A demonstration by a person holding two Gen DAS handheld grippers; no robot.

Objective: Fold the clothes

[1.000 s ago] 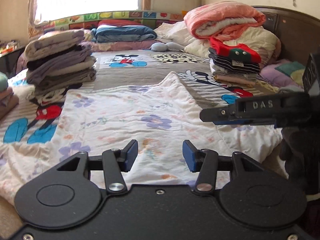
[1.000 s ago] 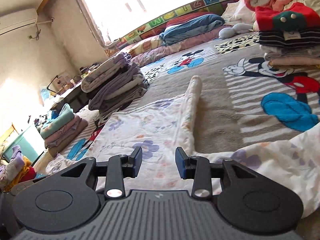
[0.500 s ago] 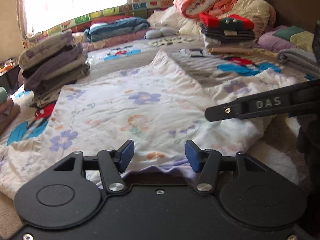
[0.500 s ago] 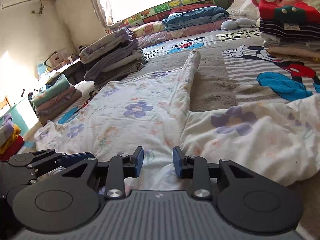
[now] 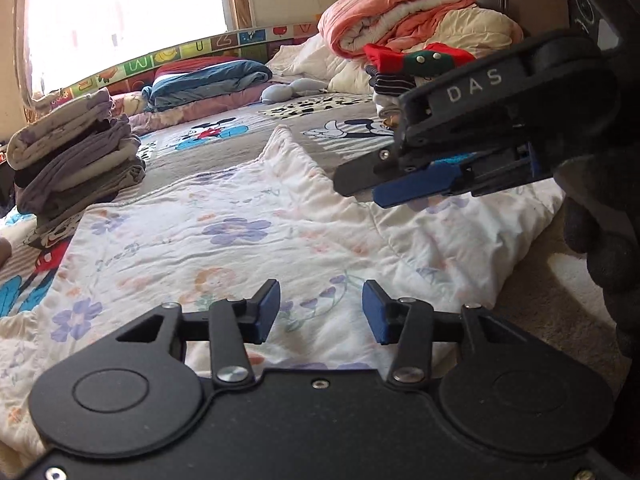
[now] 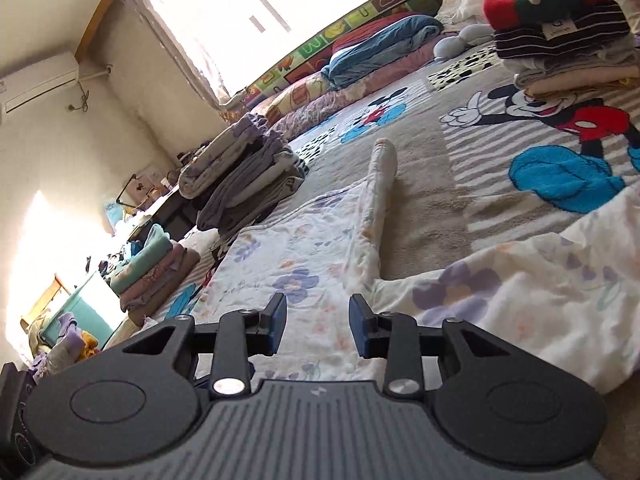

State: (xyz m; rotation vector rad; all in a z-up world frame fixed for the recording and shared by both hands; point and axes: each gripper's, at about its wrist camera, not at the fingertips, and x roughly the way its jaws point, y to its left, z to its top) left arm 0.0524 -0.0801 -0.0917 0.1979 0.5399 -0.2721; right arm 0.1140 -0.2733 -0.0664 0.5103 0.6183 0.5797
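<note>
Both grippers now sit lower over the floral garment (image 5: 248, 240); left gripper (image 5: 319, 312) closing, right gripper (image 6: 316, 325) opening, neither clamping cloth.

A big window (image 6: 256, 12) is letting in bright light. An air conditioner (image 6: 38, 80) is hanging on the wall. A soft grey toy (image 5: 294, 90) is lying on the bed (image 6: 460, 168).

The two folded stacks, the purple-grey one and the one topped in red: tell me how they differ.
The purple-grey stack is muted lilac and grey all through; the red-topped stack mixes red, green, dark stripes and beige. The purple-grey stack sits on the bed's window side, the red-topped stack against the heaped pink quilt. Both are neatly folded on the cartoon-mouse blanket.
</note>
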